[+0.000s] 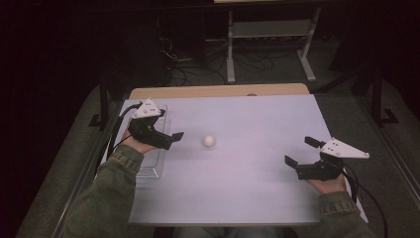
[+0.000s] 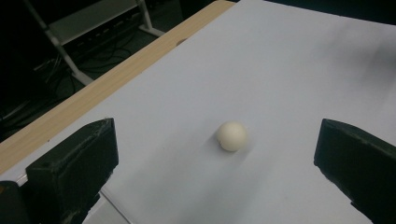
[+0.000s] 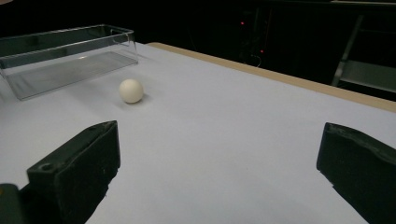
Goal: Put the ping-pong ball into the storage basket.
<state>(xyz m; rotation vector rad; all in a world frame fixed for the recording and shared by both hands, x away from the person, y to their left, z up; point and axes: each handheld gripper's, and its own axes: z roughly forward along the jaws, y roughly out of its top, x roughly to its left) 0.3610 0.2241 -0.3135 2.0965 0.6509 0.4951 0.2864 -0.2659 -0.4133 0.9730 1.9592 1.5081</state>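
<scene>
This looks like a lab or test room, kept dim. A plain white sheet [image 1: 247,163] covers a wooden table [image 1: 218,91] as a bare work surface. Behind it, loose cables [image 1: 198,62] lie tangled on the dark floor beside the metal legs of a white equipment stand [image 1: 270,34].

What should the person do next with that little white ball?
Probably ease the left gripper forward around the ball: its jaws are open and aimed at it, the ball lies loose on the table, and that gripper is the nearer.
</scene>
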